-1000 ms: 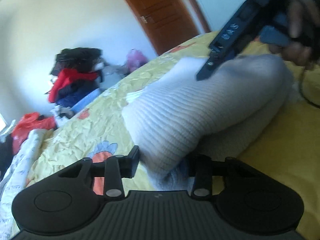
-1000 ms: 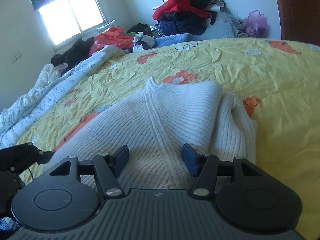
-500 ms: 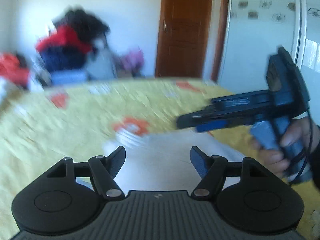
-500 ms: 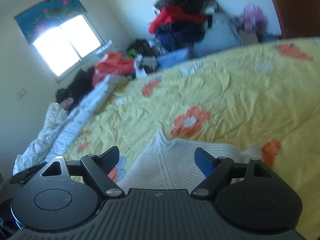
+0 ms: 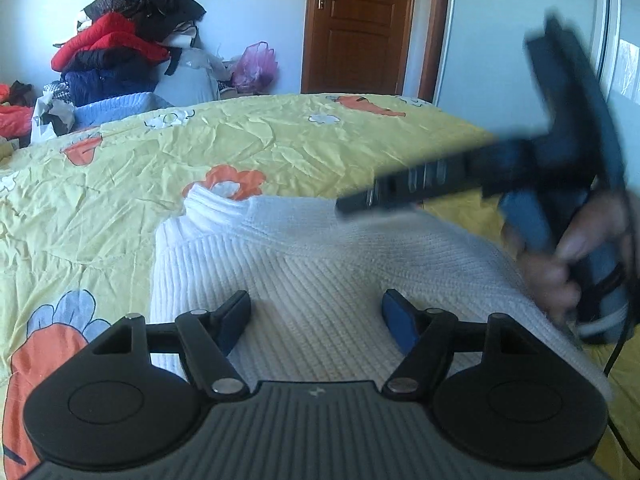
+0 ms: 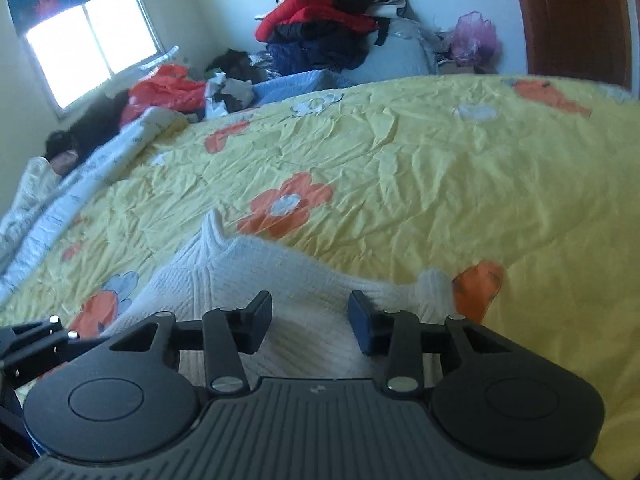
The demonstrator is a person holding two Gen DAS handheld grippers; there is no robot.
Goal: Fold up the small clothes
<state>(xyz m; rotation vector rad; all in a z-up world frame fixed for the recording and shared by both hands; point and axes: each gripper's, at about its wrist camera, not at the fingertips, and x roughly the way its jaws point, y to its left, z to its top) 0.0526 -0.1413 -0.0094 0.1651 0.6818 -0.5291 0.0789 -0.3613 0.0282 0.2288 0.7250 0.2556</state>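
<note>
A white ribbed sweater (image 5: pixel 320 264) lies folded on the yellow flowered bedspread (image 5: pixel 280 148), its collar (image 5: pixel 212 204) pointing to the far side. My left gripper (image 5: pixel 316 316) hovers over the sweater's near part, open, with nothing pinched between its pads. In the left wrist view my right gripper (image 5: pixel 348 204) comes in blurred from the right, held by a hand (image 5: pixel 560 264). In the right wrist view the right gripper (image 6: pixel 310 316) is over the sweater (image 6: pixel 224 280) and its jaws are closing. Knit shows below the gap, but the pads do not press on it.
A heap of dark and red clothes (image 5: pixel 120 48) stands beyond the bed's far edge, with a pink bag (image 5: pixel 256 64) and a brown door (image 5: pixel 356 24) to its right. A rolled white quilt (image 6: pixel 80 176) runs along the bed's left side under the window (image 6: pixel 88 44).
My left gripper let go of the lifted sweater fold, opened and rolled level; the sweater now lies flat. My right gripper drew back towards the near edge, widened, then narrowed.
</note>
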